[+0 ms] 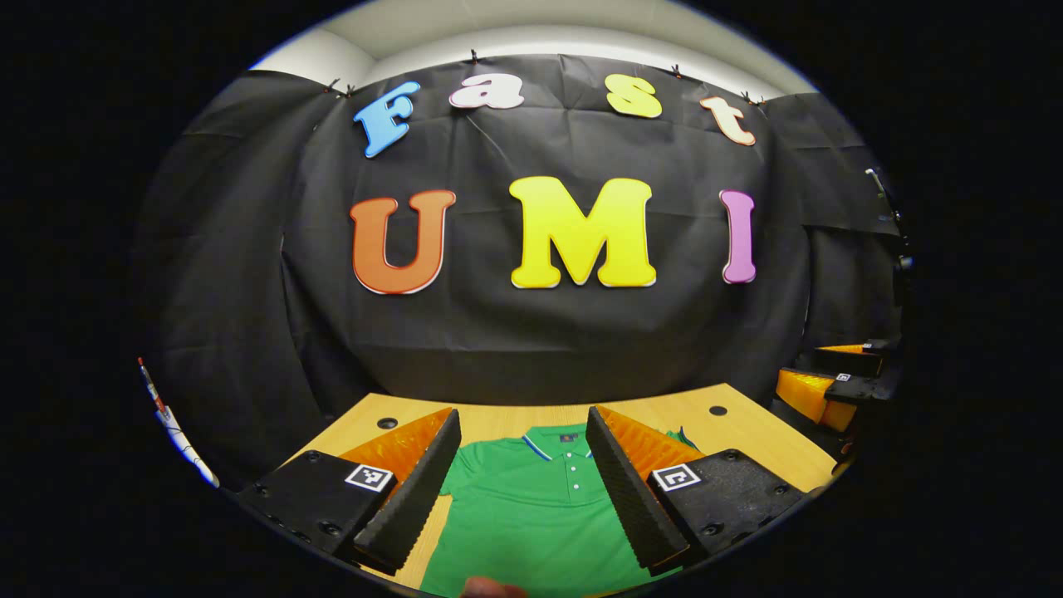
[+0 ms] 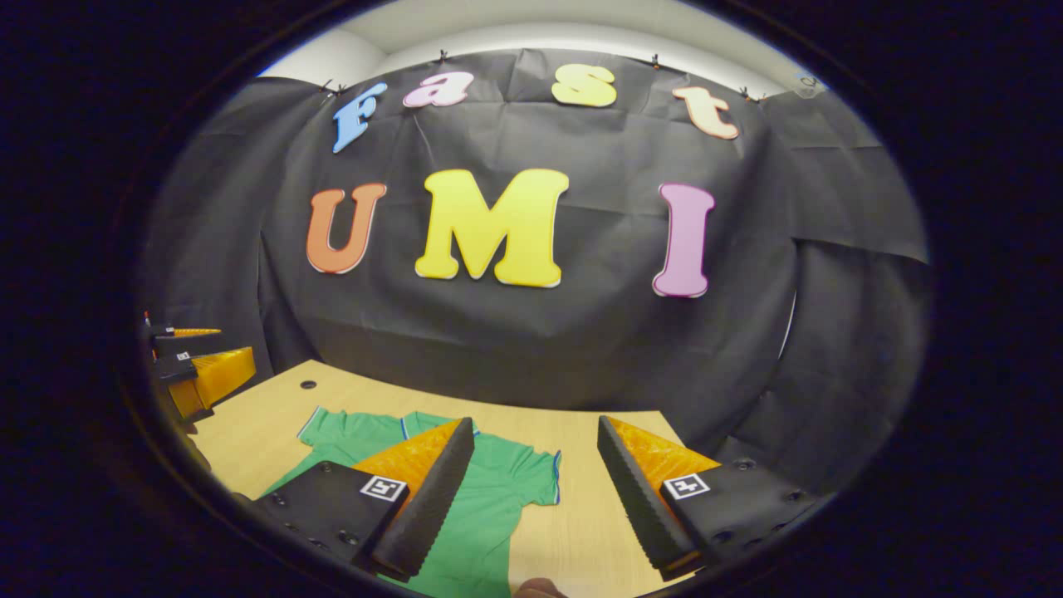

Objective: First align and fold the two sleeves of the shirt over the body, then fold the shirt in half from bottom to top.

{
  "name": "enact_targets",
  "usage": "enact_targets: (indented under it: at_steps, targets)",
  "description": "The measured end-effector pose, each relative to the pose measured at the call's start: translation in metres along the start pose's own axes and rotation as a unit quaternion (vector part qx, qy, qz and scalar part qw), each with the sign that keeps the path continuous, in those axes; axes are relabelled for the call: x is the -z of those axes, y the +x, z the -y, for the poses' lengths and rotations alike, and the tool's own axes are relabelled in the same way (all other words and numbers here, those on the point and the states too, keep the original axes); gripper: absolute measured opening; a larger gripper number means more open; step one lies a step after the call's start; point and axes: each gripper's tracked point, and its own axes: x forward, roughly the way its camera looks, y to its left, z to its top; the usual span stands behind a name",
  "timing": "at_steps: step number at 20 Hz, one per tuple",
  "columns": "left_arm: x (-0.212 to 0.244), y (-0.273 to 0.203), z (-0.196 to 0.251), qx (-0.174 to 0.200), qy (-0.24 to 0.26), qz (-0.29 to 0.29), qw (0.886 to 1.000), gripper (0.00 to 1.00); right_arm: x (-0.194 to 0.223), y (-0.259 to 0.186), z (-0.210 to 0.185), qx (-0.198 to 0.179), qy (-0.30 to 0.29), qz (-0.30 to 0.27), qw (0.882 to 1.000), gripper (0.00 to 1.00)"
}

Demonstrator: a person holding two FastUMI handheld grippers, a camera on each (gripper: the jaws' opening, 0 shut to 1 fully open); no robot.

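Observation:
A green polo shirt (image 1: 531, 507) lies flat on the wooden table (image 1: 747, 432), collar toward the booth wall, buttons up. My left gripper (image 1: 523, 490) hangs open above the shirt's chest, holding nothing. In the right gripper view the same shirt (image 2: 490, 490) spreads to the left, its short sleeve (image 2: 536, 477) with a blue-edged cuff lying out on the table (image 2: 581, 515). My right gripper (image 2: 531, 498) is open over that sleeve, with nothing between its fingers. The right gripper (image 1: 839, 378) also appears at the right edge of the left gripper view, and the left gripper (image 2: 195, 365) at the left edge of the right gripper view.
The black cloth wall (image 1: 540, 332) closes the table's far side. Small round holes (image 1: 718, 410) (image 1: 387, 423) sit near the table's back corners. A fingertip (image 1: 490, 588) shows at the bottom edge of the left gripper view.

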Motion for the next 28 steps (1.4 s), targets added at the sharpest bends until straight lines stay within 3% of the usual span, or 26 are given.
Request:
enact_targets:
  at_steps: [2, 4, 12, 17, 24, 26, 28]
  targets:
    - [0.014, 0.0, 0.004, 0.004, 0.005, -0.023, 1.0, 0.98, 0.019, 0.017, 0.005, -0.012, 0.003, -0.037, 0.999, 0.99]
    - [0.023, 0.002, 0.008, 0.007, -0.001, -0.036, 0.999, 0.97, 0.044, 0.038, 0.013, -0.024, 0.019, -0.09, 0.995, 0.94]
    - [0.056, 0.003, 0.003, -0.013, -0.02, -0.101, 0.995, 0.98, 0.125, 0.141, 0.044, -0.029, 0.051, -0.249, 0.967, 0.96]
    - [0.07, -0.003, -0.008, -0.046, -0.03, -0.13, 0.99, 1.0, 0.169, 0.194, 0.039, -0.041, 0.062, -0.306, 0.949, 0.96]
    - [0.091, -0.009, -0.012, -0.059, -0.03, -0.172, 0.983, 0.98, 0.214, 0.243, 0.032, -0.043, 0.093, -0.369, 0.924, 0.96]
    - [0.098, -0.01, -0.013, -0.065, -0.033, -0.18, 0.981, 0.98, 0.22, 0.245, 0.026, -0.055, 0.084, -0.384, 0.918, 0.89]
    - [0.1, -0.01, -0.015, -0.069, -0.04, -0.186, 0.979, 0.98, 0.224, 0.252, 0.033, -0.045, 0.055, -0.39, 0.918, 0.65]
